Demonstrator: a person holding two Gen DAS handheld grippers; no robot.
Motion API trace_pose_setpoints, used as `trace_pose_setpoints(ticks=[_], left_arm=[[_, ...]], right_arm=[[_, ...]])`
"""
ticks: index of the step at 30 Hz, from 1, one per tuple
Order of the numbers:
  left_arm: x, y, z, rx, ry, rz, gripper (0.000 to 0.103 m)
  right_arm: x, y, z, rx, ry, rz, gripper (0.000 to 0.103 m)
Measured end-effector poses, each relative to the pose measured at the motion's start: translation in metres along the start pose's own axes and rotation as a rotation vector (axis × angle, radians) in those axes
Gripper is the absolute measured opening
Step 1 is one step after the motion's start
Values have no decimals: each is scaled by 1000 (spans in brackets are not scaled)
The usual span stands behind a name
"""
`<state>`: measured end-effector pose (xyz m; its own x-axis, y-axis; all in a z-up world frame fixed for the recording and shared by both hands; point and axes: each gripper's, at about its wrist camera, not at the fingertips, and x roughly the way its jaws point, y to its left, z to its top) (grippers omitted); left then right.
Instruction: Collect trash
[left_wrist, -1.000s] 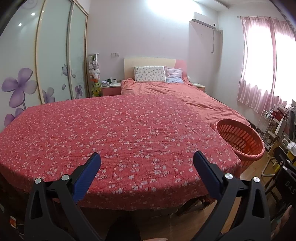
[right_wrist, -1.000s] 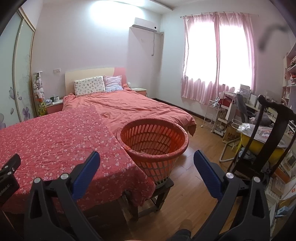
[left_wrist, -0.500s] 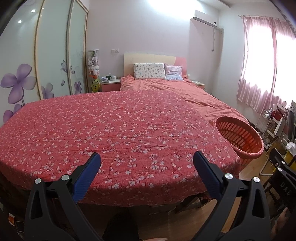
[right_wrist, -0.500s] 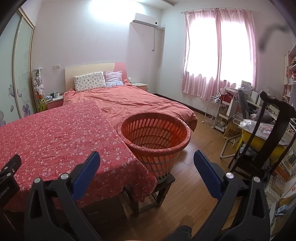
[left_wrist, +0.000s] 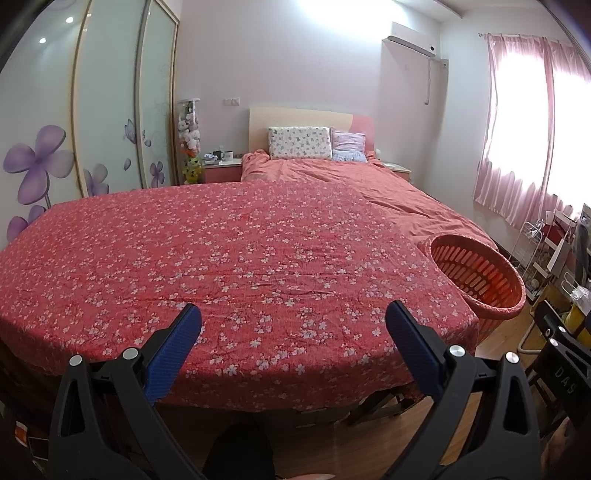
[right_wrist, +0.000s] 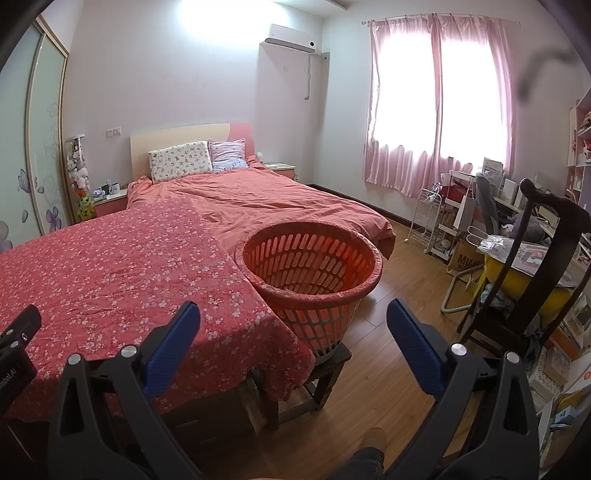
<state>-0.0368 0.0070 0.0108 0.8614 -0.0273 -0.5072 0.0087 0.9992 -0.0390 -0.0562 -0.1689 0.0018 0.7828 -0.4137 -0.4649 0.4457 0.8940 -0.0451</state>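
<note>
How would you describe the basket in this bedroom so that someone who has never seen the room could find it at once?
Start at the big table under the red floral cloth in front of the bed. At the cloth's window-side corner a low dark wooden stool stands on the floor, and the orange basket sits on it. It is the only round, slotted plastic tub in view, open-topped and showing nothing inside.

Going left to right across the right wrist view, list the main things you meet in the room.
Wardrobe door → nightstand → floral cloth → orange basket → white wire rack → dark wooden chair.
</note>
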Motion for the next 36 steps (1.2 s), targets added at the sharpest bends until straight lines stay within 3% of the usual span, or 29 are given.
trace_pose_setpoints(ticks=[36], left_arm=[[-1,2,4,-10,1,4,99]], right_arm=[[1,5,0,2,5,5,99]])
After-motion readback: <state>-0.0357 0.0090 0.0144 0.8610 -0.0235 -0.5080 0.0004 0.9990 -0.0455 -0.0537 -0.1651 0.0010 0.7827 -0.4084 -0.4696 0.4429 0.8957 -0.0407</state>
